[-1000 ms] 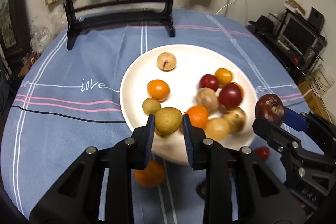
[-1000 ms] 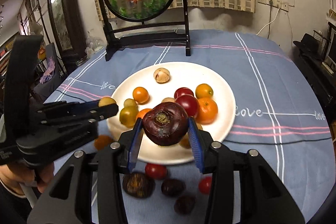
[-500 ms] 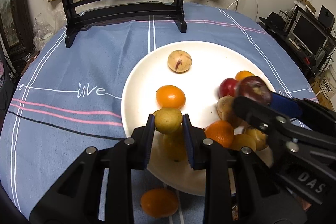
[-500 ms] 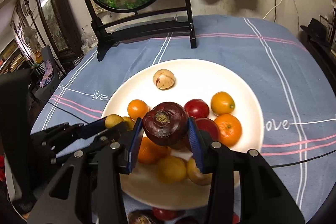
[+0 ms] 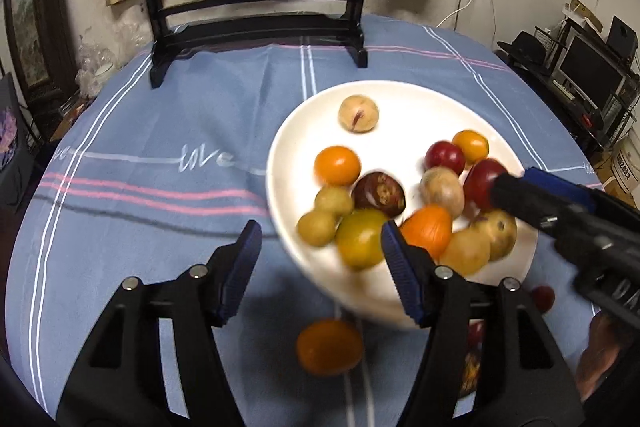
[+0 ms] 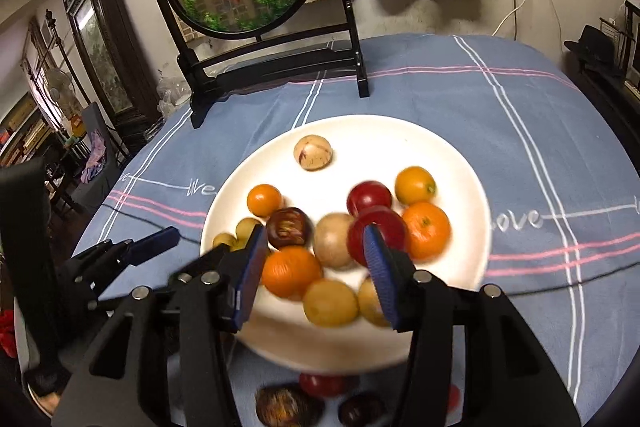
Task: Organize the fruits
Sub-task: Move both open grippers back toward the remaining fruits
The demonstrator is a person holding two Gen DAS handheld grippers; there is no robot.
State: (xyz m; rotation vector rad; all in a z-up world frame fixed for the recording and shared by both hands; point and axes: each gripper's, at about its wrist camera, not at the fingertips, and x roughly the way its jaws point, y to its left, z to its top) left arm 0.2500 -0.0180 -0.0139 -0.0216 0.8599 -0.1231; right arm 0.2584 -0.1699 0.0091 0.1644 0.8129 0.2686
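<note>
Both tongs now opening; dark fruit [image 5: 379,194] dropped onto plate [image 5: 404,99].

plate [image 6: 460,163] near rim blurring, dark fruits [image 6: 288,407] below it being cut off by frame edge & gripper arms

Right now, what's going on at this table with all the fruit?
A person with a gripper in each hand is loading fruit onto a white plate. Both the left gripper and the right gripper are opening above the plate, nothing held. A dark fruit and a yellow-green fruit lie among the pile. An orange and some dark fruits remain on the cloth.
</note>
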